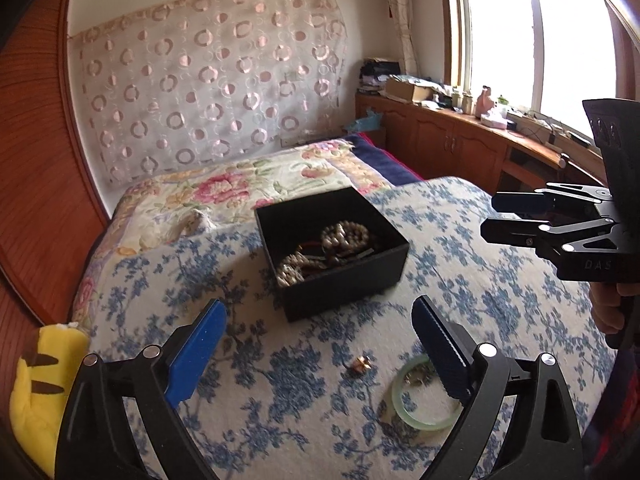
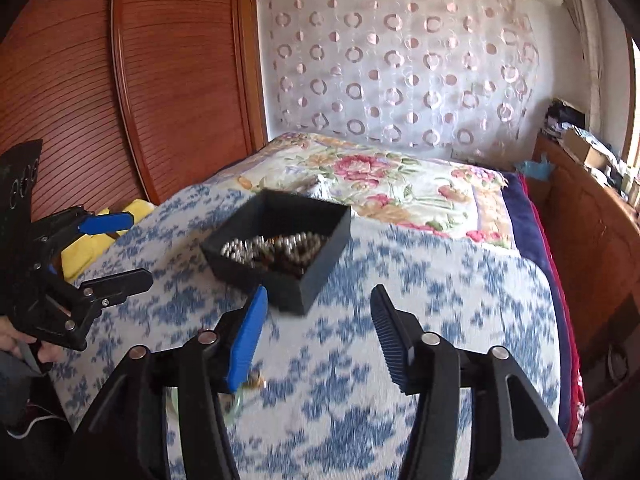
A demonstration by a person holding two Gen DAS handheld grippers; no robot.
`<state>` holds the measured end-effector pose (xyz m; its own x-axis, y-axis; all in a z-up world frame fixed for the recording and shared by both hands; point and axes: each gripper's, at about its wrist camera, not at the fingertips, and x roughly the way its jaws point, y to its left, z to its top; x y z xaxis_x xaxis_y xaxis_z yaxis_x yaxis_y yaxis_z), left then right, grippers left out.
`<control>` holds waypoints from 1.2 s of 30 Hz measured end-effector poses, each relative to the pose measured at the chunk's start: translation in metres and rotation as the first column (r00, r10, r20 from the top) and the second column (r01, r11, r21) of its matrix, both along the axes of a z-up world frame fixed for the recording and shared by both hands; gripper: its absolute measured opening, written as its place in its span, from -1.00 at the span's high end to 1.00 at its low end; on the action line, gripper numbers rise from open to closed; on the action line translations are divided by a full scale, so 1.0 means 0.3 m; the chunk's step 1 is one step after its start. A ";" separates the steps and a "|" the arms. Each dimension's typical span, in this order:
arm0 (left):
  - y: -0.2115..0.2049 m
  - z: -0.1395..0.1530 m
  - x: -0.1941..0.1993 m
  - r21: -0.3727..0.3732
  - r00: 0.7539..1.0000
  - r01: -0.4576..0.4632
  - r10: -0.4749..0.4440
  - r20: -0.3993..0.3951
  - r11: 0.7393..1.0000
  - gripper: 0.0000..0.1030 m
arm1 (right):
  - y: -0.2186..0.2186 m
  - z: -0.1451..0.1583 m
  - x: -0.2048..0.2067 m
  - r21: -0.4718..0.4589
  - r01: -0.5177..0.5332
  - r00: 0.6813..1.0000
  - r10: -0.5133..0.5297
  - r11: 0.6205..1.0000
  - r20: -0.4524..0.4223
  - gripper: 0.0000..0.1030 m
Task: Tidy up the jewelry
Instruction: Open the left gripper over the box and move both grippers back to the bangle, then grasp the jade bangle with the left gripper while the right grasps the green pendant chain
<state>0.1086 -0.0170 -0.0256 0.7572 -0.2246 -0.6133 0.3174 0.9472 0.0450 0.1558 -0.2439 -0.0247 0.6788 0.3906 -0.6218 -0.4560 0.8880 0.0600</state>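
While both grippers gape, the black box (image 1: 344, 276) sits mid-bed.

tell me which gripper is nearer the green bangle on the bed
Left. The left gripper hangs open just over the green bangle, one finger in front of its rim. The right gripper is open too, farther off beside the black box.

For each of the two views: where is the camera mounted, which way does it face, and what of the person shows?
Left wrist: sits on the left tool, facing along its open fingers across the bed to the black box, green bangle and window; right tool and hand at right.
Right wrist: sits on the right tool, facing the box and wardrobe; left tool and hand at left.
Shared: box, blue floral bedspread, patterned curtain.
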 end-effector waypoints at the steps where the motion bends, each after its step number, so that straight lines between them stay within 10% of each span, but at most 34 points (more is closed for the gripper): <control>1: -0.005 -0.013 -0.006 -0.005 1.000 0.005 -0.005 -0.013 1.000 -0.76 | -0.006 -0.014 -0.017 -0.003 0.001 1.000 -0.001 1.000 -0.007 -0.17; 33: -0.249 -0.265 -0.056 0.071 0.959 0.172 -0.151 -0.242 0.983 -0.75 | -0.097 -0.194 -0.198 -0.011 0.061 0.994 -0.061 0.998 -0.092 -0.19; 36: -0.249 -0.270 -0.053 0.073 0.956 0.173 -0.150 -0.250 0.982 -0.45 | -0.097 -0.194 -0.198 -0.010 0.061 0.994 -0.061 0.998 -0.092 -0.19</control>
